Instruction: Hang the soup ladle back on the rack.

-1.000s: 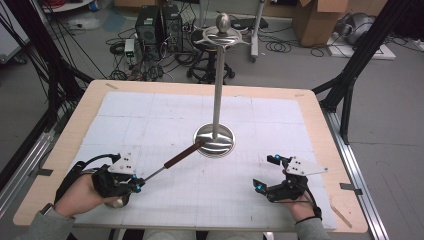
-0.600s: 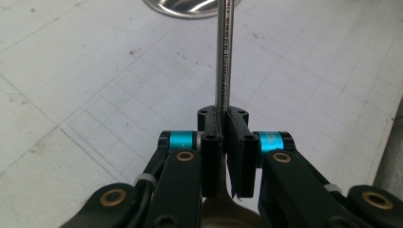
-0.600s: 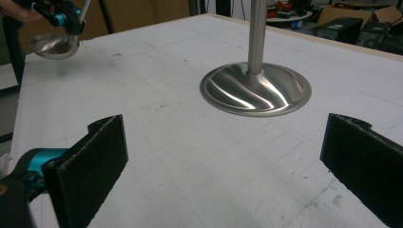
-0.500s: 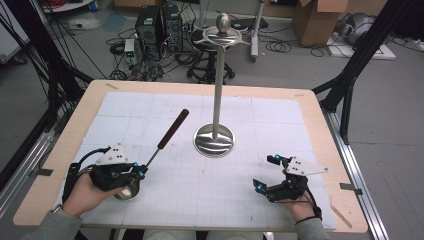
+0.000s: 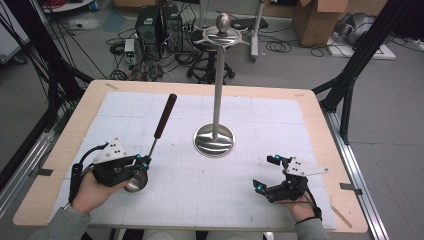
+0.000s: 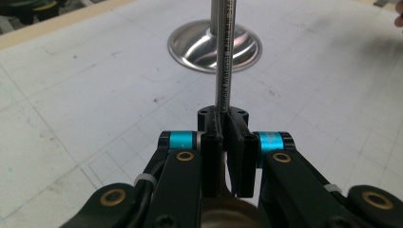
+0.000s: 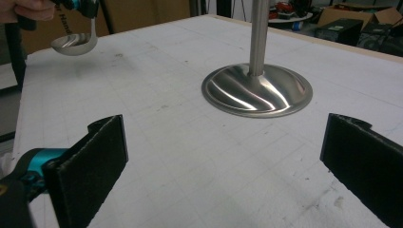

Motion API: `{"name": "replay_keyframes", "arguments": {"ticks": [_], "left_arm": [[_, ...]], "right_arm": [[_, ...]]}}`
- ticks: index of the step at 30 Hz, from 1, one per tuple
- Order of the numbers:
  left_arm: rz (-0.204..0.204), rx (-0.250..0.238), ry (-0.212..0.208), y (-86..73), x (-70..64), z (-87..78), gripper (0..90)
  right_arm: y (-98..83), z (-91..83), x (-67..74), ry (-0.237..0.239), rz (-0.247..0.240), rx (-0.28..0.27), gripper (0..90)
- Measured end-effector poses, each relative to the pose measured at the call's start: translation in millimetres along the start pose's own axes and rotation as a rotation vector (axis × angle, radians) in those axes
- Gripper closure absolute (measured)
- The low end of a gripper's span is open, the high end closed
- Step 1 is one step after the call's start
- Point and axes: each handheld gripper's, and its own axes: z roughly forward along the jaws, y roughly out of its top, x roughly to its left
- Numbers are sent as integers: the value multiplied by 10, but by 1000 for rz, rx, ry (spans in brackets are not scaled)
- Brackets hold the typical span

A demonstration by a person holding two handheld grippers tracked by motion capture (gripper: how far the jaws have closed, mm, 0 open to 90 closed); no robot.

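A steel ladle [image 5: 159, 126] with a dark handle is clamped by its thin shaft in my left gripper [image 5: 145, 162], which is shut on it at the table's front left. The ladle's bowl [image 5: 136, 182] hangs just under the jaws, and the handle points up and away. In the left gripper view the shaft [image 6: 223, 57] rises from between the pads of the left gripper [image 6: 223, 118]. My right gripper [image 5: 265, 172] stands open at the front right, with nothing between its fingers [image 7: 90, 161]. In the right gripper view the ladle bowl [image 7: 73, 43] shows at the upper left.
A steel utensil stand with a round base [image 5: 214, 141] and a tall pole [image 5: 218, 80] stands mid-table on the white gridded mat [image 5: 280, 125]; the base [image 7: 256, 90] lies ahead of the right gripper. Behind the table are cables, computers and boxes.
The ladle's handle has swung from pointing right at the stand's base to pointing up and away, and its bowl now hangs below the left jaws. The right gripper has not moved.
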Motion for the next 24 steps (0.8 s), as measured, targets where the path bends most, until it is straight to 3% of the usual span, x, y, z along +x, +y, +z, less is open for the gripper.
{"name": "replay_keyframes", "arguments": {"ticks": [10,18,24], "left_arm": [[-49,-67,-13,83,45,28,845],[-50,-112,1,186,77,84,845],[-27,-156,3,316,36,106,845]], "right_arm": [[-3,4,1,0,-2,4,7],[-5,8,2,1,-1,5,7],[-5,8,3,0,1,3,7]]}}
